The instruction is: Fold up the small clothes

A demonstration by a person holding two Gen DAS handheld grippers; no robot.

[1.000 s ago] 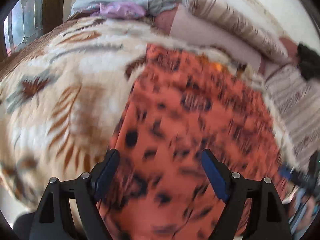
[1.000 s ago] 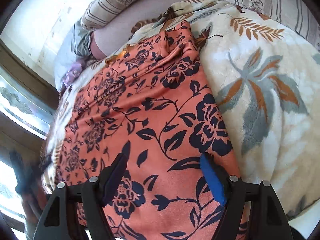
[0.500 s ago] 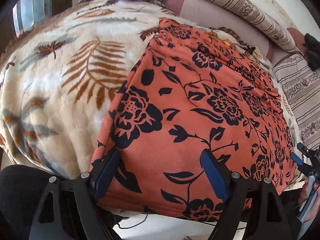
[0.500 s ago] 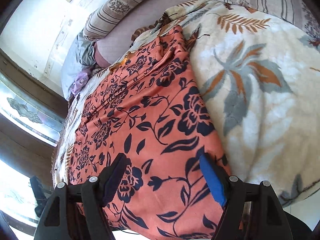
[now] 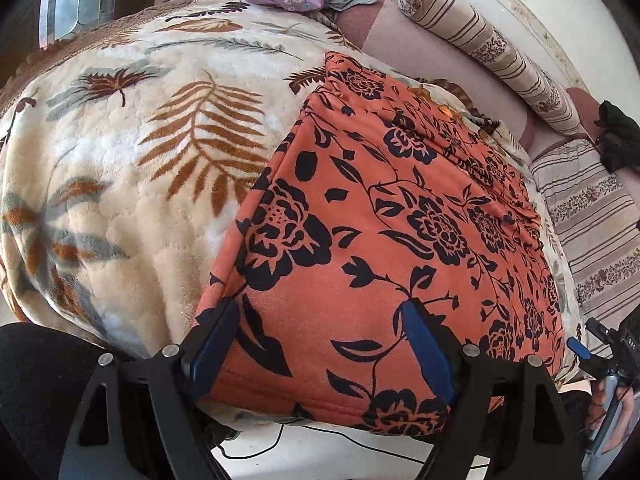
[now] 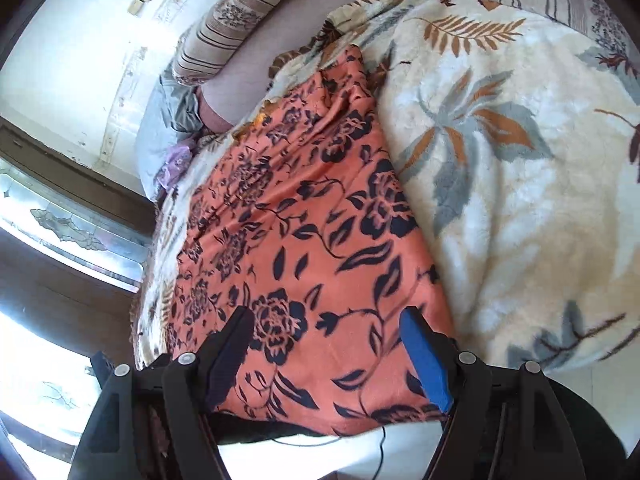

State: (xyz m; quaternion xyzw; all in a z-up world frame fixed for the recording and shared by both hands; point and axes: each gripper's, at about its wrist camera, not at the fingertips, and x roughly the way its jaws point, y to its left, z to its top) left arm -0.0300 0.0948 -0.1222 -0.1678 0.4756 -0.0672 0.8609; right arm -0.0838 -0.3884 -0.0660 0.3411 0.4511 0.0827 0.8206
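Bed is covered by a leaf-print blanket (image 5: 132, 184); orange floral cloth (image 5: 384, 240) is spread on it. Left tool (image 5: 320, 344) and right tool (image 6: 326, 354) are held wide open over the cloth's near edge, nothing gripped.

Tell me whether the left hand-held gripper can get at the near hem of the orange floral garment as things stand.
Probably yes. The left hand-held gripper is open, right over the orange floral garment, whose near hem hangs over the blanket edge with nothing covering it.

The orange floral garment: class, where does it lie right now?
In both wrist views the orange floral garment lies spread flat on the leaf-print blanket, its near hem at the bed's edge, between each open gripper's fingers.
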